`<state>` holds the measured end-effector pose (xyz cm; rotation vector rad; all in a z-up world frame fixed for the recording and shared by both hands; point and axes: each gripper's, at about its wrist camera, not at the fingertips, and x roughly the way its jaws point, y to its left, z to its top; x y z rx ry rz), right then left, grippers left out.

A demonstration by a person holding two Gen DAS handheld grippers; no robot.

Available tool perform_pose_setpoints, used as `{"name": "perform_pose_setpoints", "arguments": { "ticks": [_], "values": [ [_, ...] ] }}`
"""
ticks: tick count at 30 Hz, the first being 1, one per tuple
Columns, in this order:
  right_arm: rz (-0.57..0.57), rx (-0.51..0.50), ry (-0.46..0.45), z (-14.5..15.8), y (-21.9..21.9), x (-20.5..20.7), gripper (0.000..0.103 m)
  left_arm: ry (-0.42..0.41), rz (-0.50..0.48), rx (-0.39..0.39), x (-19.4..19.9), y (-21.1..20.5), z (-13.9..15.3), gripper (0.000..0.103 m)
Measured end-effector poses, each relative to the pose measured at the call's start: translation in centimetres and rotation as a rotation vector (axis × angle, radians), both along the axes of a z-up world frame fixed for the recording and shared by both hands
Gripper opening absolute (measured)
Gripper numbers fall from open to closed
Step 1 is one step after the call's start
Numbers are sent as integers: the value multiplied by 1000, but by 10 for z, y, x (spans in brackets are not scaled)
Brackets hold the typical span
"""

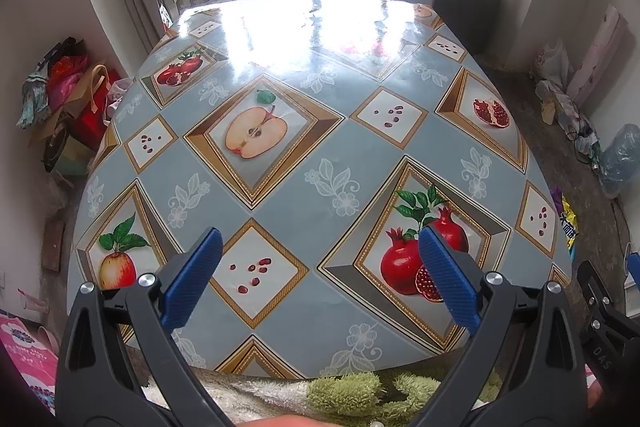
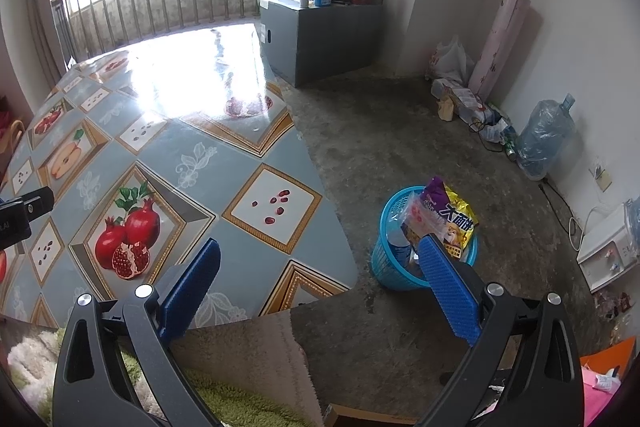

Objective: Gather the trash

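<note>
Two grippers are in our hands, and both hold nothing. Our left gripper [image 1: 320, 275] hangs over the near part of the table [image 1: 280, 195], its blue fingers [image 1: 192, 279] spread wide above the fruit-patterned cloth. Our right gripper [image 2: 320, 283] sits past the table's [image 2: 192, 155] right corner, its fingers [image 2: 448, 291] released too, one over the cloth and the other over the floor [image 2: 400, 131].

Between those right fingers and beyond them we see a blue basket [image 2: 388, 267] standing on the floor just beside the table's corner. Snack bags [image 2: 444, 215] stick up out of it, a yellow and purple one and a clear one, and the right finger covers part of the rim.

From the left wrist view, we catch only a sliver of the bags [image 1: 568, 223] past the table's right edge.

A grey cabinet [image 2: 320, 39] with bottles stands at the far wall.
</note>
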<state>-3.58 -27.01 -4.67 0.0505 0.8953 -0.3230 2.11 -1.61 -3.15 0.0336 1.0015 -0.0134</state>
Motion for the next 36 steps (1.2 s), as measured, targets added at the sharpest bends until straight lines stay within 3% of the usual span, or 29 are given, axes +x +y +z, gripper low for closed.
{"name": "perform_pose_setpoints", "arguments": {
  "ticks": [36],
  "values": [
    [-1, 18, -5, -1, -2, -1, 96, 0, 3, 5, 1, -1, 2, 94]
  ]
}}
